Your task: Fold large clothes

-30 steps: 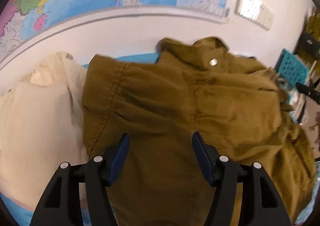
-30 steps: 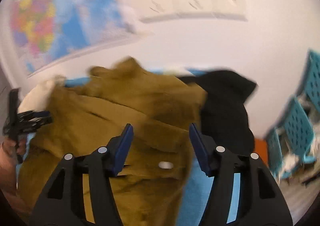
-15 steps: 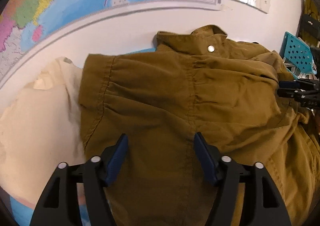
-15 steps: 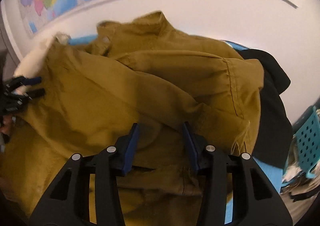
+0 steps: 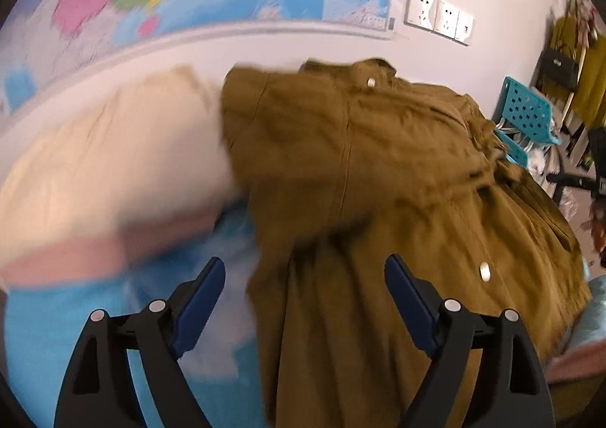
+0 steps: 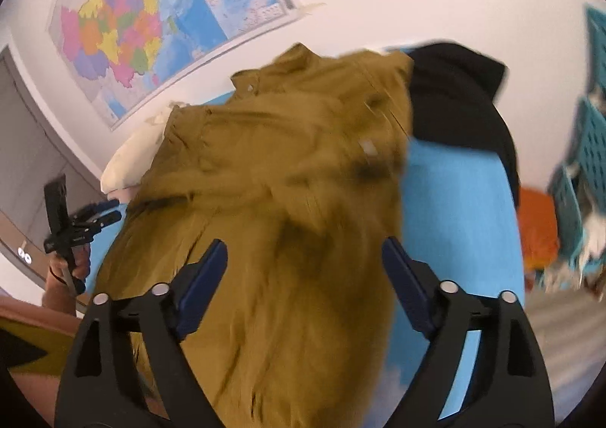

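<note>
On the blue counter [image 5: 68, 344] in front of me lies the brown jacket [image 5: 378, 178], collar toward the map wall, bunched and only partly laid flat. It sits between a cream garment [image 5: 113, 155] on my left and a black garment [image 6: 458, 98] on my right. Both my left gripper [image 5: 305, 299] and my right gripper [image 6: 305, 276] have their jaws spread wide, having just been opening, and neither presses on cloth; the jacket passes under them, gripped by nothing. Both views are smeared, so I judge the hands are moving fast. My worry: closing at this pace could pinch 2 layers instead of 1 edge, or snag the cream garment at the jacket's left side, dragging it into the fold and leaving a crooked result.
</note>
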